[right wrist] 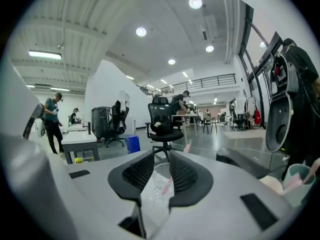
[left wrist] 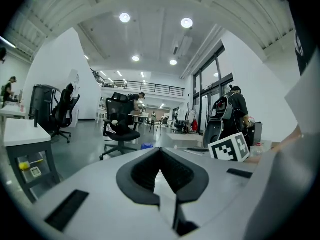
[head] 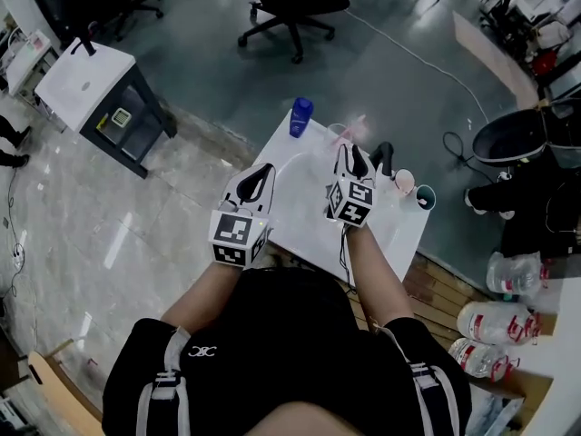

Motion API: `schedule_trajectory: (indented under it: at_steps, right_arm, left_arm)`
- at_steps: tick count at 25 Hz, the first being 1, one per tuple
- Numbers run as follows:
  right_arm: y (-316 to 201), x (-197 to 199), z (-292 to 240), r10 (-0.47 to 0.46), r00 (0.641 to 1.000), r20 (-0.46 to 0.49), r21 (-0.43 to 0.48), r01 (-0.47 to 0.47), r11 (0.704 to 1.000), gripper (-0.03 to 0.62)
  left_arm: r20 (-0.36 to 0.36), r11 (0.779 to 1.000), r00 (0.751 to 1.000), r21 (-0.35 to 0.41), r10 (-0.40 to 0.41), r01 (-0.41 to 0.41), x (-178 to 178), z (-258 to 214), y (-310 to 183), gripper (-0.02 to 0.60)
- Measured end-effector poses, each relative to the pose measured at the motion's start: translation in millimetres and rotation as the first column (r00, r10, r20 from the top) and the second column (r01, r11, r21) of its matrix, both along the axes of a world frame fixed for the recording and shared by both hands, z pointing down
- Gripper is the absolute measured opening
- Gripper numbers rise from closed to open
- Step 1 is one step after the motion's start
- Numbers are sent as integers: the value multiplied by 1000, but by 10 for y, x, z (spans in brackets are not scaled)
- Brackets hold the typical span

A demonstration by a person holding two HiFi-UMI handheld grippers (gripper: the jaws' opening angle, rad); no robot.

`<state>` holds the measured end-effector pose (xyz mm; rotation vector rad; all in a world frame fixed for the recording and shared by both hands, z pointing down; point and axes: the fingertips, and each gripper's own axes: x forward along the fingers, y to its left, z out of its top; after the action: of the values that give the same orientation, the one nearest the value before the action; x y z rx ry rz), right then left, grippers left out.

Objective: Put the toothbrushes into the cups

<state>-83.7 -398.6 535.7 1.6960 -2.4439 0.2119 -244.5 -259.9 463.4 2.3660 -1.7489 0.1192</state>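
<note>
A clear cup (head: 341, 136) with a pink toothbrush (head: 355, 123) in it stands at the far side of the white table (head: 309, 216). My right gripper (head: 350, 156) is just short of it and open. In the right gripper view the clear cup (right wrist: 161, 176) and pink toothbrush (right wrist: 186, 147) show through the gap of that gripper (right wrist: 161, 156), with neither pad pressing on them. My left gripper (head: 260, 176) hovers over the table's left part, shut and empty (left wrist: 160, 151). A blue cup (head: 300, 116) stands at the far corner. A cream cup (head: 404, 183) and a teal cup (head: 425, 196) are at the right edge.
A black object (head: 385, 157) stands on the table by the right gripper. An office chair (head: 290, 3) and a white-topped side table (head: 91, 84) stand beyond. A black bin (head: 513, 139) and water bottles (head: 495, 325) are to the right.
</note>
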Motion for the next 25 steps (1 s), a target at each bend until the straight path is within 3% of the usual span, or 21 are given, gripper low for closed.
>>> schedule_trajectory:
  at_steps: [5,10,14,19,25]
  right_arm:
    - [458,217,-612,7,1000,28,143,-11,990,35]
    - [809,630,-1042,81,995,51,228,-91,970,15]
    - [1004,1099,-1159,186,979,80,232,-200,952,15]
    - [1297,1717,-1182,361,920,154,241,-389,889,15]
    - [1471,1930,-1037,410,902,133,200,-429,881,12]
  left_arm:
    - [1,996,997,23,82,-82,337,-108,-74,12]
    - [-5,982,983,39,183,-183,738,-188,-210,12]
    - [0,963,964,44,264,-264,1096,-225,-261,12]
    - [7,933,935,56,355,-355,1475,-244,-258,12]
    - [22,904,905,56,424,-424,1740,-240,-252,12]
